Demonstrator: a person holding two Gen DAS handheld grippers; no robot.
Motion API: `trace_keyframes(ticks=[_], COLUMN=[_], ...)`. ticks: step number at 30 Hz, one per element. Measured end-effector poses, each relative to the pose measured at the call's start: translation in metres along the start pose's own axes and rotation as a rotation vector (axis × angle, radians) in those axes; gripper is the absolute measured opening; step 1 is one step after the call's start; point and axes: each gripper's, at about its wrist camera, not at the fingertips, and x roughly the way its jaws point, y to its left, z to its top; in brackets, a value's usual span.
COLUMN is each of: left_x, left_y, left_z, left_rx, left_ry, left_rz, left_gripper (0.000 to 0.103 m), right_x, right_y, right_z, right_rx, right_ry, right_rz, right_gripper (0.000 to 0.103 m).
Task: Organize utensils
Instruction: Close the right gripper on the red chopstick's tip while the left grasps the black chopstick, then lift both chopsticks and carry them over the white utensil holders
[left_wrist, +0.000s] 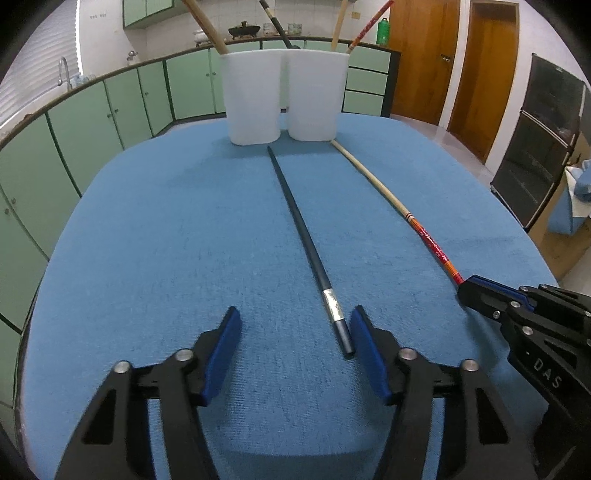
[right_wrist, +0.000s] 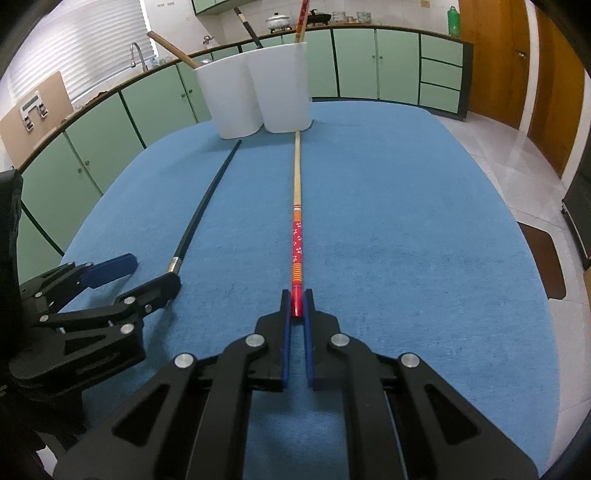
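While both hand-held grippers angle steeply down toward the blue-covered surface (left_wrist: 166, 221), each sits at the near end of one chopstick.

Left hand-held gripper (left_wrist: 295, 341): jaws apart, roughly half spread. The black chopstick (left_wrist: 301, 229) lies flat on the surface with its near, silver-banded end between the jaws, just beside the right blue pad (left_wrist: 367, 354); whether it touches that pad cannot be told. The left pad stands well clear of it. Nothing is gripped. In the right wrist view the same gripper (right_wrist: 151, 275) appears at the left, one finger over the chopstick's near end.

Right hand-held gripper (right_wrist: 297, 304): jaws drawn together and clamped on the red end of the red-and-wood chopstick (right_wrist: 296, 206). This chopstick runs straight away along the surface, its far wooden tip touching or just beside the base of the right white cup (right_wrist: 284, 88). In the left wrist view this gripper (left_wrist: 463, 286) enters from the right, closed on that red end.

Two white cups, left one (right_wrist: 229, 99) touching the right, stand at the far edge of the surface, with other chopsticks upright in them. The black chopstick's far tip lies near the gap between the cups.
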Motion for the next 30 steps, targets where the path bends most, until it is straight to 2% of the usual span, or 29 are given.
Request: trace_keyframes(ticks=[2,3,4,6,17,20,30], left_x=[-0.002,-0.003,-0.004,-0.004,-0.002,-0.002,-0.022], left_y=[0.000,0.001,0.003,0.007,0.002,0.001,0.006], left_z=[-0.001,-0.002,-0.002,-0.003,-0.001,0.000,-0.001], left_rx=[-0.001,-0.007,-0.015,-0.039,-0.022,-0.035,-0.062], left_ry=[-0.010,-0.013,-0.016,-0.019,-0.015,-0.018,-0.057], left_rz=[0.004,0.003,-0.001,-0.009,0.015,0.013,-0.014], left_gripper=[0.040,0.028,0.020,0.015,0.016,0.006,0.006], right_x=[0.001,0.001,0.000,0.000,0.001,0.001,-0.020], right_y=[0.001,0.001,0.001,0.000,0.003,0.001,0.001], right_z=[0.000,0.000,0.000,-0.001,-0.002,-0.002,0.002], right_rx=[-0.004,-0.005,-0.004,-0.004,-0.016,-0.006,0.001], right_ry=[0.003,0.004,0.005,0.008,0.006,0.003,-0.045], right_rz=[0.004,0.007,0.014,0.024,0.003,0.009,0.028], right_gripper=[0.005,0.006,0.006,0.008,0.007,0.006,0.005])
